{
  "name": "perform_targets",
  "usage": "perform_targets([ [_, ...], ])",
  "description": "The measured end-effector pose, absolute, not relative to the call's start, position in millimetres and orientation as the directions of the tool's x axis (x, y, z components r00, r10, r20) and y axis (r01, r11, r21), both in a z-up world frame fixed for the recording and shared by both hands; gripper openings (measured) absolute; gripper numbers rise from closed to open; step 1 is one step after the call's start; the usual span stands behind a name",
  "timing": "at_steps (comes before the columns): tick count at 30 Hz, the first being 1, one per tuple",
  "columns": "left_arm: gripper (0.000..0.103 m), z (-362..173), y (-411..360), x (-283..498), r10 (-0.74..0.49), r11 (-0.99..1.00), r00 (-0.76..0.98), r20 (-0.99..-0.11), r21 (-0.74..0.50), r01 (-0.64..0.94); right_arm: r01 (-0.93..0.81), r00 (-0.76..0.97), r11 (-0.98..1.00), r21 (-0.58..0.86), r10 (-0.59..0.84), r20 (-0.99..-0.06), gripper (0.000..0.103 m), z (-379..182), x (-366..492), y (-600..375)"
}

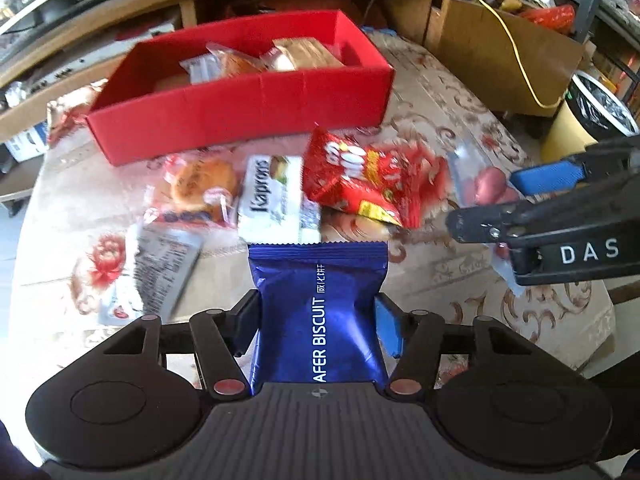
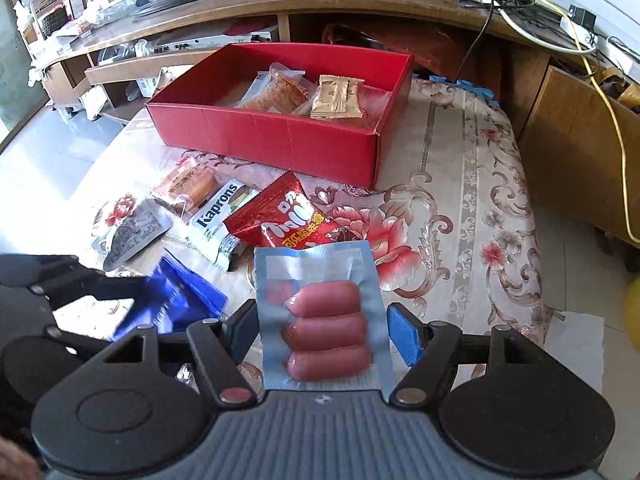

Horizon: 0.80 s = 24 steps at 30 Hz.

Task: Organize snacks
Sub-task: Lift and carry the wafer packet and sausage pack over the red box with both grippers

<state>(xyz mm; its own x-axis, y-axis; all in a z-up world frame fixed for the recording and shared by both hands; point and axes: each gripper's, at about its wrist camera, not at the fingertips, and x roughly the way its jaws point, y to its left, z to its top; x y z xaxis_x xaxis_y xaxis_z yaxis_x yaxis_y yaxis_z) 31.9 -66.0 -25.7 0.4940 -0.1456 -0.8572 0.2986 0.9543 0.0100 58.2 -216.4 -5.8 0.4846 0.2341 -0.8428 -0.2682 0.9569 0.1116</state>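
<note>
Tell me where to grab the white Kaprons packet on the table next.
Take the white Kaprons packet across its narrow width near the middle, coming from above. It lies flat on the floral tablecloth, long and slim. The shiny red snack bag lies against one long side, so keep toward the end clear of it.

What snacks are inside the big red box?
Inside the red cardboard box lie an orange snack in clear wrap and a gold foil packet. The near wall hides the floor just behind it, so more could be there.
</note>
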Motion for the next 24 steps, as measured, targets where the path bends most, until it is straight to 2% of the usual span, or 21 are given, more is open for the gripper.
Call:
perform_targets([
  [7, 0.066, -8.7, -57.9, 36.5, -0.139, 0.967, 0.525, -0.84, -0.002, 0.253, -0.259, 0.524, 0.959, 0.116, 0.241, -0.817, 0.068, 10.0, 55.5, -214.1],
  [10, 0.066, -0.1, -58.3, 41.1, -0.123, 0.964, 0.557, -0.821, 0.034, 0.263, -0.262, 0.539, 0.959, 0.11, 0.24, -0.807, 0.068, 15.8, 57.3, -206.2],
  [24, 0.066, 14.2, -36.6, 90.0, -0.165, 0.97, 0.613, -0.772, -0.016, 0.242, -0.23, 0.568, 0.969, 0.09, 0.209, -0.796, 0.068, 24.4, 94.9, -191.3],
])
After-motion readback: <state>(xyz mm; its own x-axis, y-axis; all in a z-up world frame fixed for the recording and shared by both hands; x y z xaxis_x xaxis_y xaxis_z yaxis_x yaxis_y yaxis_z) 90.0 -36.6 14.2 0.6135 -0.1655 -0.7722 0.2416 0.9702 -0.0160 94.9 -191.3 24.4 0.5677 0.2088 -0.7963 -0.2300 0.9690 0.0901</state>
